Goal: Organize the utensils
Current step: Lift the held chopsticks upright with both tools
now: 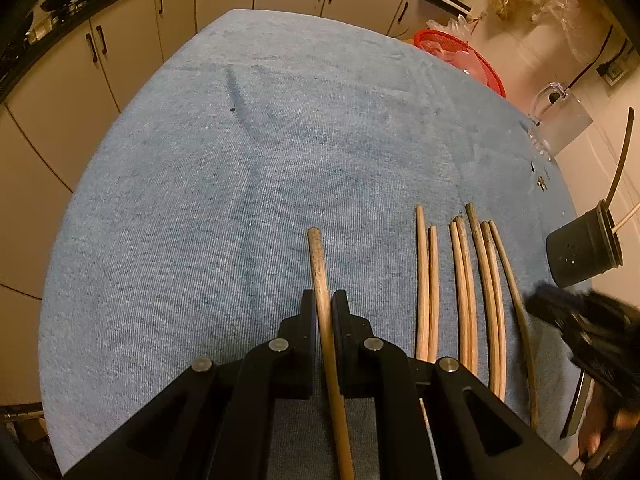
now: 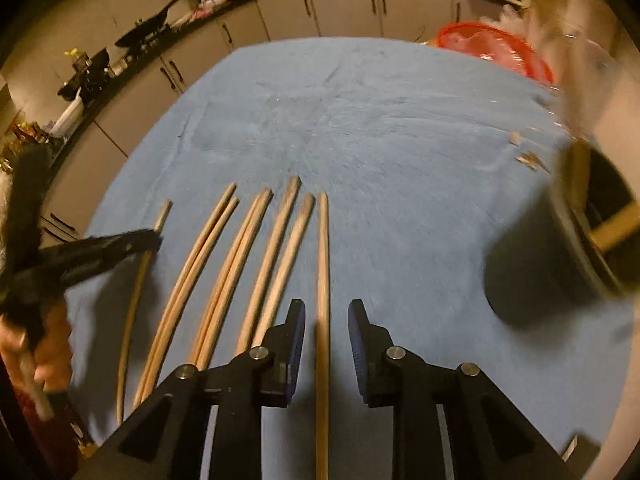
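In the left wrist view, my left gripper (image 1: 323, 300) is shut on a single worn wooden chopstick (image 1: 318, 256), which runs forward between its fingers over the blue cloth (image 1: 200, 200). Several more chopsticks (image 1: 433, 280) lie side by side to its right. Beyond them my right gripper (image 1: 548, 308) shows as a blur. In the right wrist view, my right gripper (image 2: 326, 312) stands open, with the rightmost chopstick (image 2: 323, 248) lying between the jaws and a gap on each side. The row of chopsticks (image 2: 276, 248) lies to its left, and my left gripper (image 2: 148, 238) holds its stick (image 2: 162, 212) beyond it.
A black cup (image 1: 584, 252) (image 2: 532, 272) lies on its side at the cloth's right edge. A red basket (image 1: 460, 52) (image 2: 496, 48) and a clear jug (image 1: 560, 120) stand at the far right. Kitchen cabinets (image 1: 132, 40) run behind the table. A person's hand (image 2: 48, 352) holds the left gripper.
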Demonstrator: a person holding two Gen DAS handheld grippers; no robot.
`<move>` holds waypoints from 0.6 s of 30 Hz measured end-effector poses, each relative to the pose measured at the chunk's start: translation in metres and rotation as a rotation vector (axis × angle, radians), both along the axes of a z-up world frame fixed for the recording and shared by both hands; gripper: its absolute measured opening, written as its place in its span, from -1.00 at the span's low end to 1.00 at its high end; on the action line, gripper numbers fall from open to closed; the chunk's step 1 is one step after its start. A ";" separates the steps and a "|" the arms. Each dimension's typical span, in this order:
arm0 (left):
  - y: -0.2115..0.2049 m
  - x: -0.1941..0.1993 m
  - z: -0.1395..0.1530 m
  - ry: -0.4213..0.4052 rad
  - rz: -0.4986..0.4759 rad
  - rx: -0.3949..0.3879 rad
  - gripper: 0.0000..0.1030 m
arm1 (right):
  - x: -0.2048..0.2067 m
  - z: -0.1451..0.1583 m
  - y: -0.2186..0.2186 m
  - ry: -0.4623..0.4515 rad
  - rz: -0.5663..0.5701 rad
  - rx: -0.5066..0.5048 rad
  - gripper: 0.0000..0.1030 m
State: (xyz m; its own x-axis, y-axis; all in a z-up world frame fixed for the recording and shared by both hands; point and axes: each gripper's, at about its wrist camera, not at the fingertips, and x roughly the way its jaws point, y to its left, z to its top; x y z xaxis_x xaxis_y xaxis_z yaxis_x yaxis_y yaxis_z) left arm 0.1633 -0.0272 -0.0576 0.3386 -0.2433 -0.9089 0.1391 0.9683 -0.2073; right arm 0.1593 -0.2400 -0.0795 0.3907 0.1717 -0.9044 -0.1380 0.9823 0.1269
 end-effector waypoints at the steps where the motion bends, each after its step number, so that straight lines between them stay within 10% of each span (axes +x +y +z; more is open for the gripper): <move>1: -0.001 0.002 0.000 0.000 0.000 0.002 -0.84 | 0.006 -0.005 0.004 0.007 -0.003 -0.017 -0.51; 10: -0.021 0.020 -0.001 -0.032 -0.036 0.061 -0.86 | 0.052 -0.017 0.033 0.030 0.049 -0.150 -0.69; 18: -0.021 0.001 0.032 -0.138 -0.067 -0.059 -0.87 | 0.022 0.015 0.016 -0.109 -0.034 0.005 -0.88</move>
State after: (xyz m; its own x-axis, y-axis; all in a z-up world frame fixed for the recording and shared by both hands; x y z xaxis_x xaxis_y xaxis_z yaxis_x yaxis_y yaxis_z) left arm 0.1641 -0.0479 -0.0255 0.4406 -0.3213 -0.8382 0.2342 0.9426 -0.2381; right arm 0.1818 -0.2236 -0.0643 0.4927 0.1610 -0.8552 -0.1182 0.9860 0.1175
